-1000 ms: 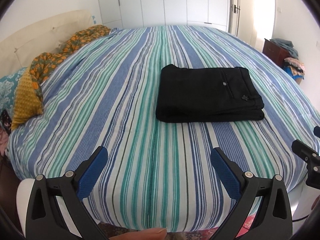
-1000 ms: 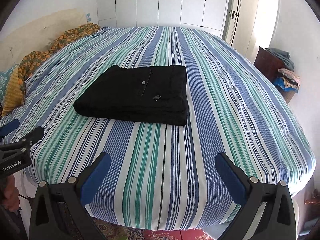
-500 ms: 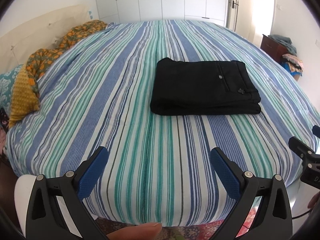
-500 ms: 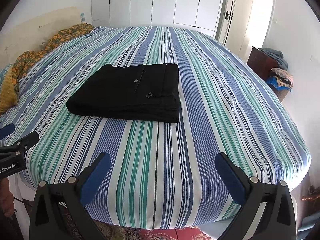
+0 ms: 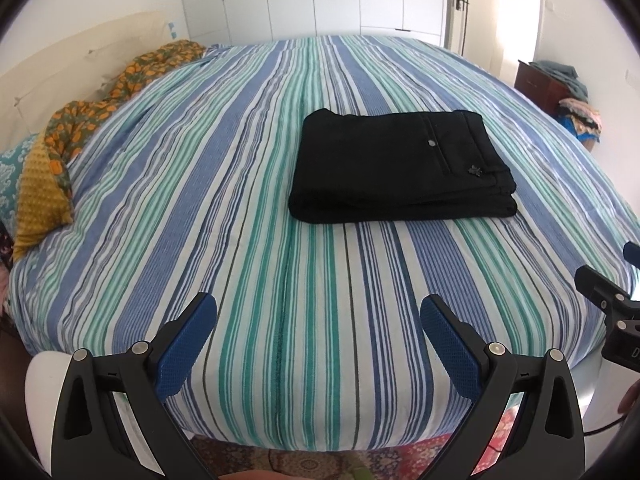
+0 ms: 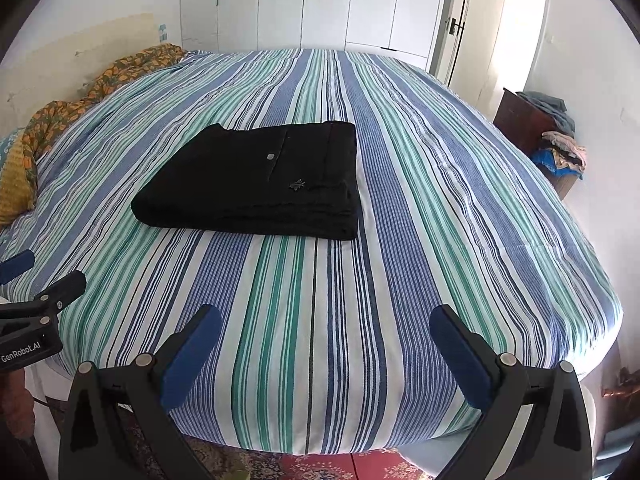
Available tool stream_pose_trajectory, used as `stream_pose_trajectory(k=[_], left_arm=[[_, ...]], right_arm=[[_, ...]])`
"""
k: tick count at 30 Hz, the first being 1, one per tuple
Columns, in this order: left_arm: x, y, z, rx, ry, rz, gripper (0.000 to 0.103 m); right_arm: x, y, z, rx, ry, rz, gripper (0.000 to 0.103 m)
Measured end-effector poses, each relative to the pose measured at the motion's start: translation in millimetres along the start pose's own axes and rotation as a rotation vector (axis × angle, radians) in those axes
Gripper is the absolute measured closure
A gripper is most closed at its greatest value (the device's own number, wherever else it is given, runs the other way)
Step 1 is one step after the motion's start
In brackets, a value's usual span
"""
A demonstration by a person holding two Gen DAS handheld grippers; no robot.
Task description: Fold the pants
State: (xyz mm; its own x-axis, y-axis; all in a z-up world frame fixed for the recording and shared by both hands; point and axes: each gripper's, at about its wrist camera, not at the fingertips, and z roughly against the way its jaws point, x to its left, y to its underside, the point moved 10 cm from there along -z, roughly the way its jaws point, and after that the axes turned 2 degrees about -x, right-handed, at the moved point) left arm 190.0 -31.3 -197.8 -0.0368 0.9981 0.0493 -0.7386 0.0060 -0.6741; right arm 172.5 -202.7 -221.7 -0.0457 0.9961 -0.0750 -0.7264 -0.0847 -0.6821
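A pair of black fabric pants point(image 5: 402, 168), folded into a flat rectangle, is seen lying mid-bed on a blue-and-green striped bedspread point(image 5: 256, 240), long axis crosswise. Both the left gripper point(image 5: 318, 336) and right gripper point(image 6: 326, 344) are held spread wide and empty at the near edge, well apart from it.

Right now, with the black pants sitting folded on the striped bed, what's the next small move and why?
Probably none on the cloth: hold both back at the bed's near edge. The black pants already lie as a neat stacked rectangle on the striped bedspread, no leg trailing. The left hand-held gripper and right hand-held gripper are open, empty and well short of the pants, so another grasp would likely only disturb the fold.
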Motion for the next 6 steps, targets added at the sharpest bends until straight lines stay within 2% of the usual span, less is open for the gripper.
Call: stream_pose_trajectory(k=[6], left_arm=[[-0.6, 2.4, -0.4, 0.004, -0.011, 0.007, 0.001]], right_arm=[[0.7, 3.4, -1.5, 0.008, 0.001, 0.0, 0.0]])
